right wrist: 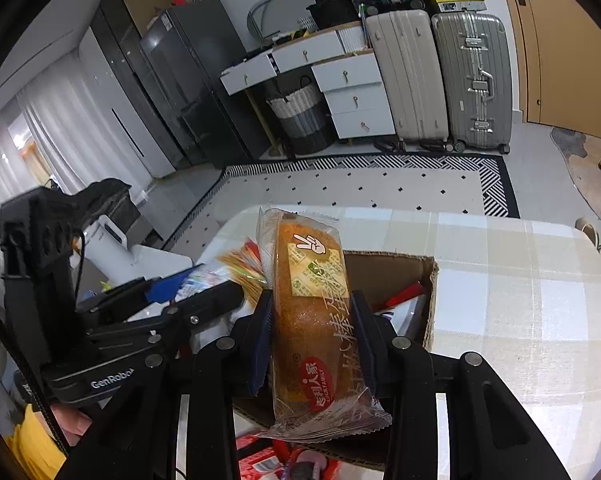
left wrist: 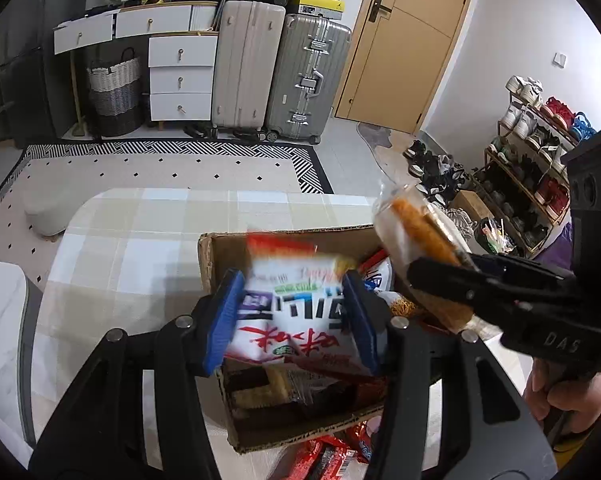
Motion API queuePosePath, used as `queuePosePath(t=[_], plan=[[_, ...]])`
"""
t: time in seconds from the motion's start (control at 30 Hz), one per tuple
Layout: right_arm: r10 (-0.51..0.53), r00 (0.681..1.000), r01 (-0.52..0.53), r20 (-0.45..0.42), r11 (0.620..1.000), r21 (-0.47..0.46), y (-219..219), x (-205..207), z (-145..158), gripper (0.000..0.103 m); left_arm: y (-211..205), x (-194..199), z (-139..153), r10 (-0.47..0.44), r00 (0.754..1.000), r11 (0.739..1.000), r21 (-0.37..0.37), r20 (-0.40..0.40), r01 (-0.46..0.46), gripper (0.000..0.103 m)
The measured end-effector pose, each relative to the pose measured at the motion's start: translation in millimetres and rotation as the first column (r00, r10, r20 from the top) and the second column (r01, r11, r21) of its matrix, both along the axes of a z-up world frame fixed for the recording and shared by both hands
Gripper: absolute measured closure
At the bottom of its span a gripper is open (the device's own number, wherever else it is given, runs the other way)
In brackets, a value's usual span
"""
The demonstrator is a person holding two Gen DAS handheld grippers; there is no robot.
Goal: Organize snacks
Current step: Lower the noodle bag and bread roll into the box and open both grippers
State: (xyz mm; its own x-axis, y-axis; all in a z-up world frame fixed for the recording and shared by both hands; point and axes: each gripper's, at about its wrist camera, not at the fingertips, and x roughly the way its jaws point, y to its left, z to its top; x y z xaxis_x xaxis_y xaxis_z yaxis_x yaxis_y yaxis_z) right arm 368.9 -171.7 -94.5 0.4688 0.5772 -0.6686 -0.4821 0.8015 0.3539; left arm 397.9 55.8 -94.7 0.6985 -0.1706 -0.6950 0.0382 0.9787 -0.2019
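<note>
Nearest in the left wrist view, the left gripper (left wrist: 294,316) has its blue fingers (left wrist: 224,316) pressed against both sides of a white snack packet (left wrist: 292,312) with red and dark print, held over the open cardboard box (left wrist: 220,252). The packet looks light and soft, a crinkly film that buckles easily, so its flat sides, as now, seem the sensible hold. In the right wrist view the right gripper (right wrist: 312,336) is closed on one wrapped bread roll (right wrist: 312,308), fingers (right wrist: 262,336) squeezing its long sides at about mid-length. The roll is probably light and squashy inside a slippery clear wrapper, so a gentle hold at the middle, not on the crimped ends, should keep it from crushing or sliding out. Both items hang above the box, which sits on the counter (left wrist: 140,240) under a pale checked cloth. One box is visible, and inside it lie several packets, too jumbled and blurred to count; at least two red packets (left wrist: 328,456) lie on the counter just beside the box's near edge. Farther off, against the wall, stand two large suitcases (left wrist: 280,76) beside a white drawer unit (left wrist: 180,76).
</note>
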Motion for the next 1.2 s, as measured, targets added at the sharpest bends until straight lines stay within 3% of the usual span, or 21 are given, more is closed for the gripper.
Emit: queuePosePath(t=[0.3,0.6,0.67,0.7,1.1,1.2], plan=[[0.006,1.0,-0.006,-0.023,1.0,-0.017,2,7,-18,0.066,11,5,-2,0.01,1.0,1.0,0.0,0.019,-0.01,0.055],[-0.029,0.999,0.029,-0.017,0.999,-0.044,4,7,-20,0.065,15,-25,4,0.024,0.999,1.0,0.008,0.024,-0.024,0.054],[-0.045,0.999,0.044,-0.021,0.998,-0.04,0,7,-18,0.056,15,-31,6,0.024,0.999,1.0,0.012,0.026,-0.025,0.054],[-0.048,0.999,0.048,-0.022,0.999,-0.023,-3,6,-16,0.052,14,-36,9,0.023,0.999,1.0,0.012,0.027,-0.024,0.054],[-0.058,0.995,0.056,0.087,0.998,0.029,-23,-42,35,0.051,-10,-111,44,0.002,0.995,0.998,0.054,0.096,-0.007,0.046],[-0.045,0.992,0.042,0.12,0.999,0.031,-23,-65,48,0.048,-19,-135,60,0.01,0.991,0.998,0.062,0.13,-0.018,0.033]])
